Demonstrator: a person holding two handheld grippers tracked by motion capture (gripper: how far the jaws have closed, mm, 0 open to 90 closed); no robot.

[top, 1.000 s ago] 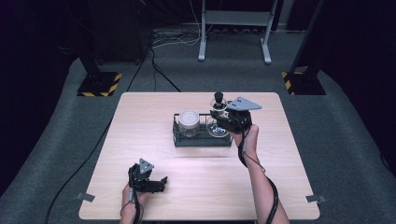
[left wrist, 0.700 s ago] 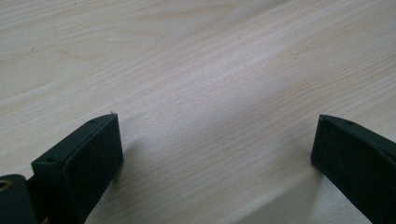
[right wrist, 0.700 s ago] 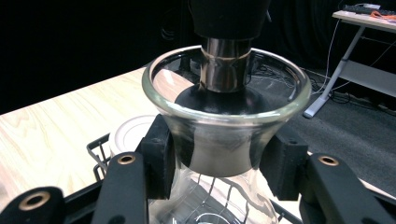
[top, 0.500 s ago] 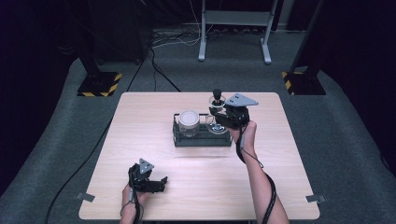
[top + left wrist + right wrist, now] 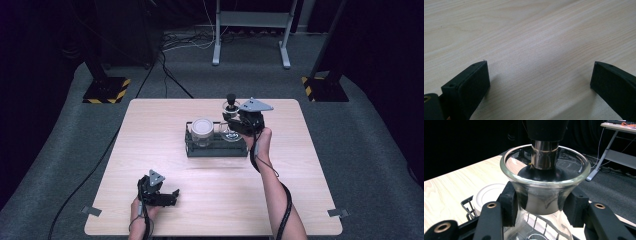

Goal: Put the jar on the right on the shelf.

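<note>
Two pads (image 5: 510,202) clamp glass bottle (image 5: 545,195)

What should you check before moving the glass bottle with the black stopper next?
1. Right gripper jaws clamped on the glass bottle neck: ok.
2. Black stopper seated in the bottle mouth: ok.
3. Bottle upright: ok.
4. Bottle bottom lifted free of the black rack: cannot tell.
5. White-lidded jar in the rack apart from the bottle: ok.
6. Left gripper open, empty, resting far from the rack: ok.
</note>
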